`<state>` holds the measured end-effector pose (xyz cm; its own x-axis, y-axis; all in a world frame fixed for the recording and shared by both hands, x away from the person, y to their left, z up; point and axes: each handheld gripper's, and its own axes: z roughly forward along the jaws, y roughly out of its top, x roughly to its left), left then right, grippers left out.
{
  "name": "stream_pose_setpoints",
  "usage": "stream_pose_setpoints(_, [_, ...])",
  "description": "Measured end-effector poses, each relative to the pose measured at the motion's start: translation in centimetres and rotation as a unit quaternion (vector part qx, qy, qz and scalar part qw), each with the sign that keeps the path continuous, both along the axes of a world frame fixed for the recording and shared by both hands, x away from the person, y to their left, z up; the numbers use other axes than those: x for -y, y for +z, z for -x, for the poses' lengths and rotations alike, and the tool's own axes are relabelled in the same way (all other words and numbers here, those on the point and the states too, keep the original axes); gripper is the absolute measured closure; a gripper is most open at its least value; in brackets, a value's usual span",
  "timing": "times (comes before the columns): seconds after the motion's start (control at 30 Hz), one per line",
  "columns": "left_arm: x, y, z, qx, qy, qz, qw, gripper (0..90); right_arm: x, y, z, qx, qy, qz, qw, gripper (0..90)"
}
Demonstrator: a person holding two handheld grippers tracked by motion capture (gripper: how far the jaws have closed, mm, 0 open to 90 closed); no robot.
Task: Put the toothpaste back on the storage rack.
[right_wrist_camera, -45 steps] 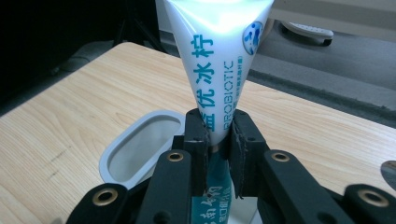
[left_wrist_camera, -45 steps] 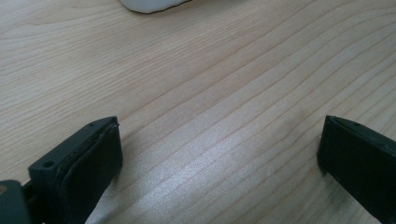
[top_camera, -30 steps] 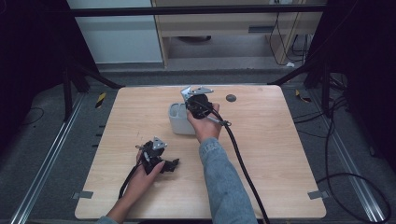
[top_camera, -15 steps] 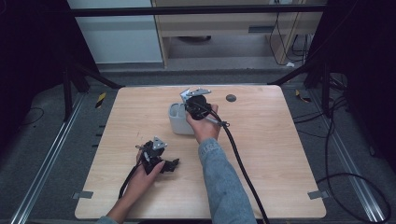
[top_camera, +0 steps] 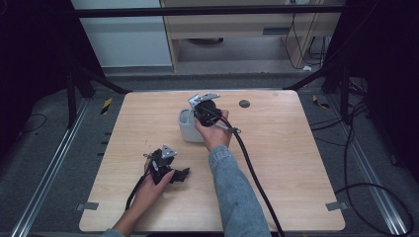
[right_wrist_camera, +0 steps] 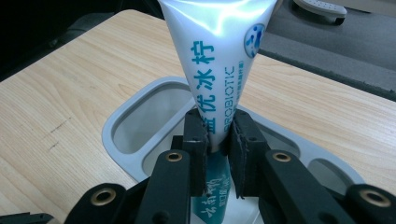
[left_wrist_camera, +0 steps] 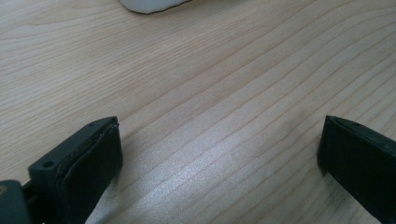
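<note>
Currently we find the right gripper clamped on a white toothpaste tube, held upright over the grey compartmented holder, its lower end inside the holder's rim. We judge the tube light, soft and glossy, liable to slip or buckle; the flat mid-body, where the jaws sit, is the sound hold. Well short of the holder, the left gripper rests low over the wooden table, jaws wide apart and empty.
</note>
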<state>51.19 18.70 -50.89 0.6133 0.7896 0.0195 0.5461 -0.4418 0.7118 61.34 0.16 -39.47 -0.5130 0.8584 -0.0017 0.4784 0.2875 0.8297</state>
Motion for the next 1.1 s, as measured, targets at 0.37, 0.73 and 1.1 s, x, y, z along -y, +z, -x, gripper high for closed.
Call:
stream_pose_setpoints(0.37, [0.0, 0.0, 0.0, 0.000, 0.000, 0.000, 1.0000, 0.0, -0.9, 0.2, -0.7, -0.010, 0.003, 0.012, 0.9999, 77.5])
stream_pose_setpoints(0.73, [0.0, 0.0, 0.0, 0.000, 0.000, 0.000, 1.0000, 0.0, -1.1, 0.2, -1.1, -0.019, 0.003, 0.005, 0.9998, 76.7])
stream_pose_setpoints(1.1, [0.0, 0.0, 0.0, 0.000, 0.000, 0.000, 1.0000, 0.0, -1.2, 0.2, -1.2, -0.023, 0.000, 0.002, 0.9997, 76.1])
